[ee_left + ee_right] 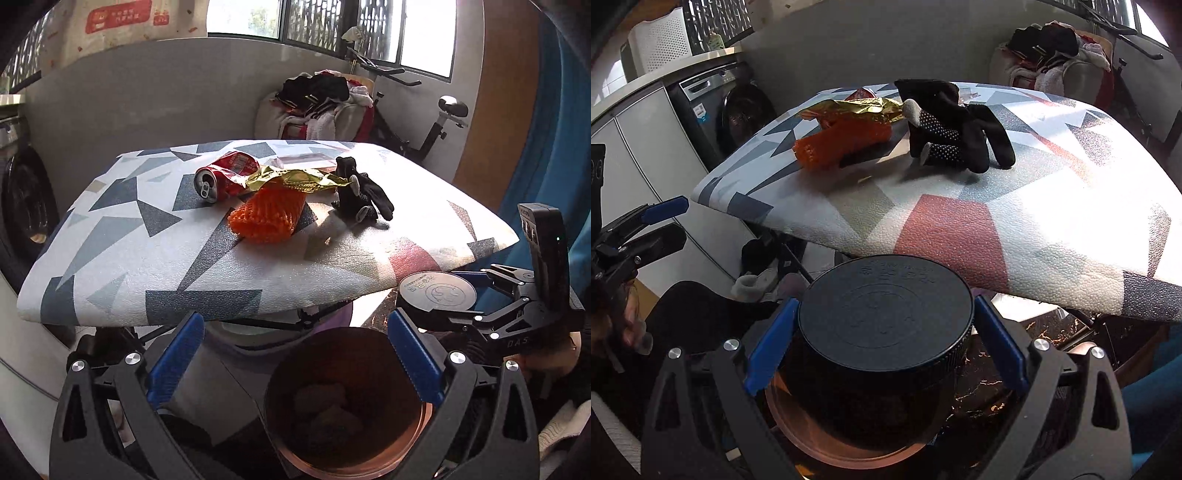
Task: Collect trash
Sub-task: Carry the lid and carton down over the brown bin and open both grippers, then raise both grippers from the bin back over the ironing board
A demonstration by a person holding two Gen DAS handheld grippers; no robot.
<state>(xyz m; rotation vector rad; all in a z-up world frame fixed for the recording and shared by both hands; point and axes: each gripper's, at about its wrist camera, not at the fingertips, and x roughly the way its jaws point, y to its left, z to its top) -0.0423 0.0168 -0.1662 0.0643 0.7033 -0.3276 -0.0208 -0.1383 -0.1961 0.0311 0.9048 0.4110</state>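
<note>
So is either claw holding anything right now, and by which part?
The right gripper holds a round black lid by its rim, opposite sides. The left gripper is open, empty.

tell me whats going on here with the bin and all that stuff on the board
A person is collecting trash with two handheld grippers. The right gripper holds a black lid just above the brown bin. The left gripper is open over the bin, empty. A crushed can, gold wrapper, orange net and black glove remain on the board.
</note>
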